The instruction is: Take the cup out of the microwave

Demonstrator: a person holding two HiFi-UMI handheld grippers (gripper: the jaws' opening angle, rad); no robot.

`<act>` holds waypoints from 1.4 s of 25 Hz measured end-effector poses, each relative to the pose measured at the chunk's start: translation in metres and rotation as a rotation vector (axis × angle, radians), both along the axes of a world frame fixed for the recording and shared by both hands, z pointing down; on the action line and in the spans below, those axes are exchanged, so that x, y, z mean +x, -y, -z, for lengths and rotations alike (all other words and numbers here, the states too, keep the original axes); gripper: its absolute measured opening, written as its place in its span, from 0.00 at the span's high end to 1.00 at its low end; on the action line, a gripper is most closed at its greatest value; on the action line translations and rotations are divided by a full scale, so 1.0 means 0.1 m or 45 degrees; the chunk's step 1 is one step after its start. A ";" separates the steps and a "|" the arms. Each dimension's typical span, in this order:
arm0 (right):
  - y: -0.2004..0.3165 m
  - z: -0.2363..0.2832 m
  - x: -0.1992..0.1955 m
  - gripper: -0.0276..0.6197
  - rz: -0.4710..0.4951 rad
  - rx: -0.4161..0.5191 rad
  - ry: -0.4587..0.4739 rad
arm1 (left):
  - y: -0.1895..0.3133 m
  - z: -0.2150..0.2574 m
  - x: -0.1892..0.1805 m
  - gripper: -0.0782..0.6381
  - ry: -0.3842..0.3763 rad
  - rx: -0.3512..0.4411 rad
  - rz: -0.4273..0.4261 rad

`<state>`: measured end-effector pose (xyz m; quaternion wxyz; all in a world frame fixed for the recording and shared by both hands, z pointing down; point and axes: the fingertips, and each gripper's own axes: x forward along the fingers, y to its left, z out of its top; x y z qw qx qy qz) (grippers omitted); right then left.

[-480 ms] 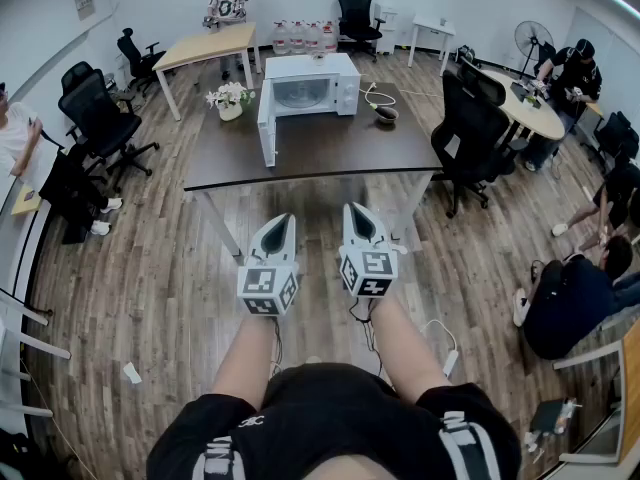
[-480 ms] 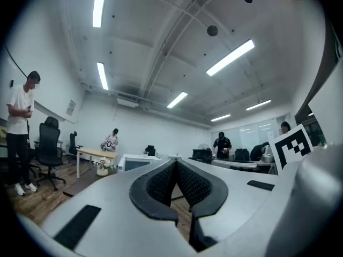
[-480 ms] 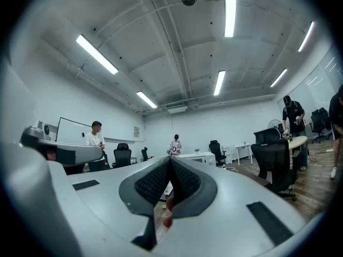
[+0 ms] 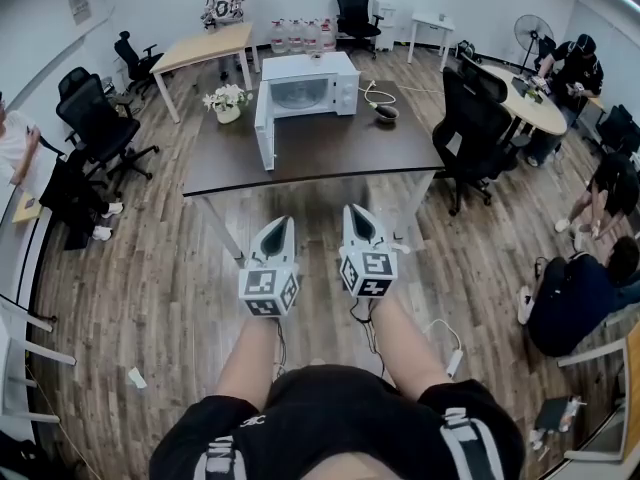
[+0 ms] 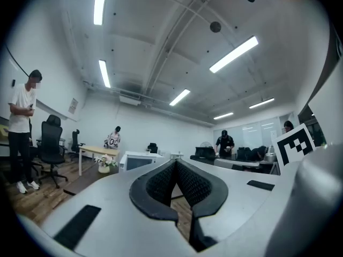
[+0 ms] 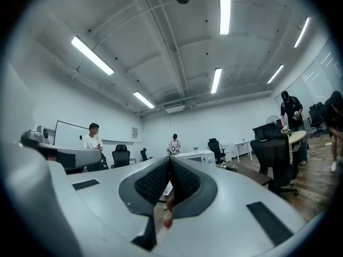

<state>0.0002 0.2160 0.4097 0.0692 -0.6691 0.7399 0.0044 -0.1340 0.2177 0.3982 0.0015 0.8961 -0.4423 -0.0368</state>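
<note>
A white microwave (image 4: 305,86) stands at the far side of a dark brown table (image 4: 330,153), its door (image 4: 265,133) swung open to the left. I cannot make out a cup inside it. My left gripper (image 4: 277,230) and right gripper (image 4: 358,218) hang side by side over the wooden floor, short of the table's near edge, both shut with nothing between the jaws. The left gripper view has the microwave (image 5: 140,161) far off beyond the shut left gripper (image 5: 175,162). The right gripper view has the microwave (image 6: 195,155) behind the shut right gripper (image 6: 170,159).
A pot of flowers (image 4: 228,101) sits left of the microwave, and a small dark object (image 4: 387,114) with a white cable lies to its right. A black office chair (image 4: 470,128) stands at the table's right end. People sit and stand around the room.
</note>
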 end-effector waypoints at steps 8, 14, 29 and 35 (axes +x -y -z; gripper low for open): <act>0.39 0.04 -0.12 0.95 -0.020 0.017 0.016 | 0.39 0.00 -0.06 0.89 0.013 0.017 -0.045; 0.64 0.10 -0.24 0.95 -0.028 0.047 0.030 | 0.62 0.01 -0.12 0.89 0.052 0.046 -0.067; 1.98 -0.09 0.09 0.95 0.009 0.085 0.006 | 1.96 -0.16 -0.03 0.89 0.070 0.069 0.030; 3.01 -0.16 0.55 0.95 0.015 0.065 0.027 | 2.97 -0.19 0.41 0.89 0.081 0.066 0.051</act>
